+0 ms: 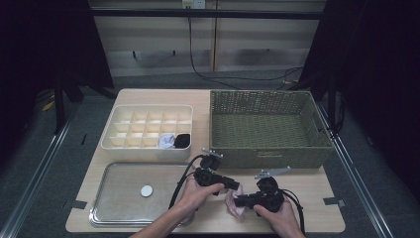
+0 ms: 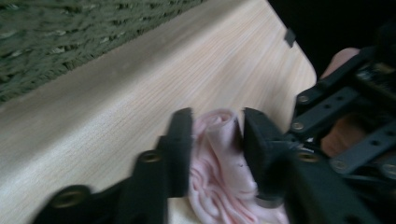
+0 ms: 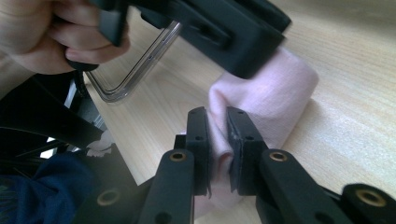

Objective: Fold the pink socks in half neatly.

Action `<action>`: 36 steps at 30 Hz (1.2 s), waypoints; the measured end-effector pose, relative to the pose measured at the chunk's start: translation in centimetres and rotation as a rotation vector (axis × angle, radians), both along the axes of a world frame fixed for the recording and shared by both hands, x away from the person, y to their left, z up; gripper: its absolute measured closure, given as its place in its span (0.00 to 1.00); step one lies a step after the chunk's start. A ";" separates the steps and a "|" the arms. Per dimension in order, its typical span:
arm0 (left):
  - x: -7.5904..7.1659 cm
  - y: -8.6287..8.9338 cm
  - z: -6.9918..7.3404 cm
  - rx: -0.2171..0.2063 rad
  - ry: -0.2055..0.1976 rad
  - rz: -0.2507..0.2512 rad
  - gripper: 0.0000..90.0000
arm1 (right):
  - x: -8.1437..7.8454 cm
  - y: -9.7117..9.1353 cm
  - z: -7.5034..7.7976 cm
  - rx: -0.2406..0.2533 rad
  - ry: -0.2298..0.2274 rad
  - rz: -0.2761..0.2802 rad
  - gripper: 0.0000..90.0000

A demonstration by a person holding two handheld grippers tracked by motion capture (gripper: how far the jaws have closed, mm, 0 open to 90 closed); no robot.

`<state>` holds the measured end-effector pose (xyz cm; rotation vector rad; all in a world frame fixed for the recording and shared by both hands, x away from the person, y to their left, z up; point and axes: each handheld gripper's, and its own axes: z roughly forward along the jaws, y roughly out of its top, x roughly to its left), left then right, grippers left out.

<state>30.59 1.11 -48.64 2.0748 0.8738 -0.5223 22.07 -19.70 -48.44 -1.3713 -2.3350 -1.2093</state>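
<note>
R gripper (image 3: 217, 140) clamped on pink cloth (image 3: 275, 100), on table (image 1: 307, 186) front of basket (image 1: 267, 124). L gripper (image 2: 217, 140) jaws straddle cloth, loose, not pinching. Organizer (image 1: 148, 126) holds 2 rolled items already. Judging: folding underway; cloth not yet stowed.

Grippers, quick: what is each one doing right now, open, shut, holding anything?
Left gripper: open, jaws set around the pink cloth without pressing on it.
Right gripper: shut on the pink cloth, pinching a fold of it.

Wicker basket (image 1: 267, 126) walls off bare tabletop (image 1: 317, 198) (front strip).
</note>
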 end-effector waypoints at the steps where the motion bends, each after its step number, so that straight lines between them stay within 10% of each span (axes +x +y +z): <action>1: -0.1 0.0 -0.1 0.006 -0.008 0.004 0.88 | 0.0 0.0 0.0 -0.002 -0.004 0.003 0.88; 9: -0.4 0.6 -0.5 0.037 -0.048 0.022 0.94 | -0.6 -0.7 1.2 0.023 0.008 -0.008 0.71; 21: -1.4 1.4 -0.6 0.067 -0.119 0.047 0.94 | -0.6 -1.2 1.3 0.071 0.000 -0.053 0.87; 36: -1.2 1.9 -0.7 0.053 -0.049 0.064 0.79 | -0.7 0.9 -0.6 0.031 0.038 0.013 0.92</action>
